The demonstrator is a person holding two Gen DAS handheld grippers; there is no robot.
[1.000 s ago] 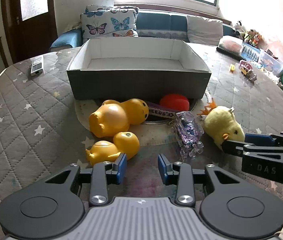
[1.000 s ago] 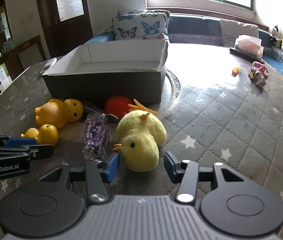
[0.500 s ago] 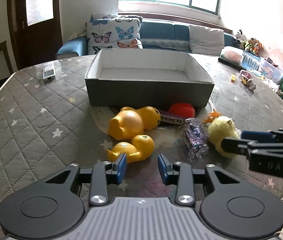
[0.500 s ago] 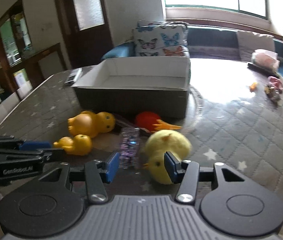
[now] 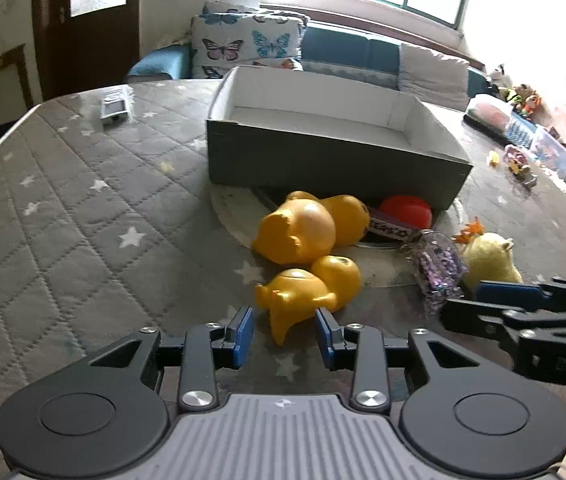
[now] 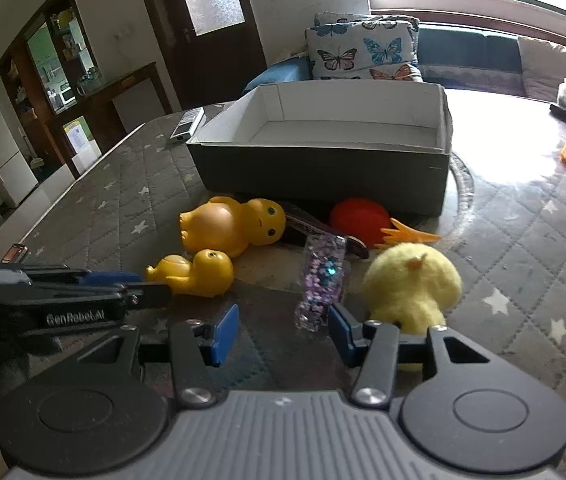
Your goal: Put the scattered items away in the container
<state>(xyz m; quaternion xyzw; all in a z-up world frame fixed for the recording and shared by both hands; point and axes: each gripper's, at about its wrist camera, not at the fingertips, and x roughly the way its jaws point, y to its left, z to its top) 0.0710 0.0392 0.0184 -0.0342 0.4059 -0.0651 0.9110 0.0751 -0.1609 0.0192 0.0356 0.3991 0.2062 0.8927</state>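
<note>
Evidently both grippers are lining up on toys while the container (image 5: 323, 160) stands empty well beyond the jaws, nothing yet tidied into it. The left gripper (image 5: 285, 330) has its jaws apart on either side of the small yellow duck (image 5: 307, 292), whose tail end reaches between the blue pads without being pressed, so a squeeze would likely catch it there. The right gripper (image 6: 283, 330) is parted and empty; the glitter pouch (image 6: 321, 280) lies just ahead, toward its right pad, and the plush chick (image 6: 413, 284) sits outside that pad. The larger yellow duck (image 5: 303, 228) and red ball (image 5: 407, 210) wait farther ahead.
</note>
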